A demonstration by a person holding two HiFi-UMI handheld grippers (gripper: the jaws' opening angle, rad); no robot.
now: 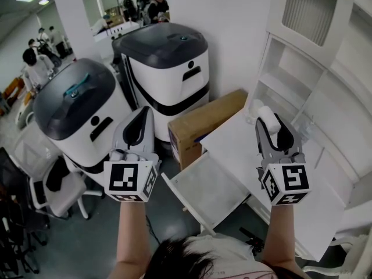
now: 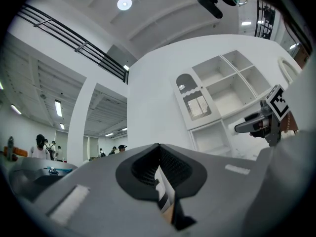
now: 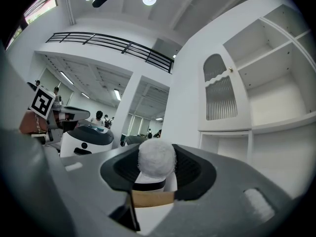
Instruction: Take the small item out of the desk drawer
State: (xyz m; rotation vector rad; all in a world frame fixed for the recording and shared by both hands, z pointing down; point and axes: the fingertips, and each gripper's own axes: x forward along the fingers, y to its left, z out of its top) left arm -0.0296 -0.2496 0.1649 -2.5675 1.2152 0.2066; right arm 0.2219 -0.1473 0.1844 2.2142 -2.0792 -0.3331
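The small item is a white fluffy ball (image 1: 268,118). My right gripper (image 1: 269,122) is shut on it and holds it up above the white desk (image 1: 232,141). In the right gripper view the ball (image 3: 156,158) sits between the dark pads (image 3: 192,169) at the jaw tips. The desk drawer (image 1: 209,186) stands pulled out below and between my hands, and its bottom shows bare. My left gripper (image 1: 141,114) is raised at the left and shut with nothing in it. In the left gripper view its jaws (image 2: 159,154) meet at the tip.
A cardboard box (image 1: 203,124) leans beside the desk's left end. Two white machines with dark lids (image 1: 168,68) (image 1: 78,112) stand behind it. A white hutch with open shelves (image 1: 302,68) rises over the desk. An office chair (image 1: 64,188) and several people are at the left.
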